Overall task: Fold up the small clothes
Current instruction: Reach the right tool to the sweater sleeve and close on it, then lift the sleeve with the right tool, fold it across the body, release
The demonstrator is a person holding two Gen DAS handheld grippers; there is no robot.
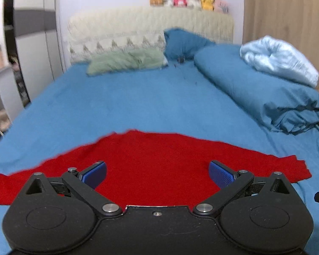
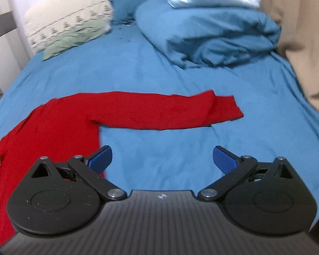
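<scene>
A red long-sleeved top [image 1: 155,161] lies spread flat on the blue bed sheet [image 1: 125,102]. My left gripper [image 1: 157,175] hovers open over its body, with nothing between the blue pads [image 1: 95,175]. In the right wrist view the red top [image 2: 59,127] lies to the left, and its right sleeve [image 2: 163,112] stretches out sideways with the cuff end folded over. My right gripper [image 2: 162,159] is open above bare blue sheet [image 2: 159,72], just right of the top's side edge and nearer than the sleeve. Its pads [image 2: 224,159] hold nothing.
A rolled blue duvet [image 1: 255,89] with a pale blue bundle [image 1: 278,61] on it lies at the right of the bed. Pillows [image 1: 125,62] and a cream headboard [image 1: 138,27] stand at the far end. A beige curtain [image 2: 304,42] hangs at the right.
</scene>
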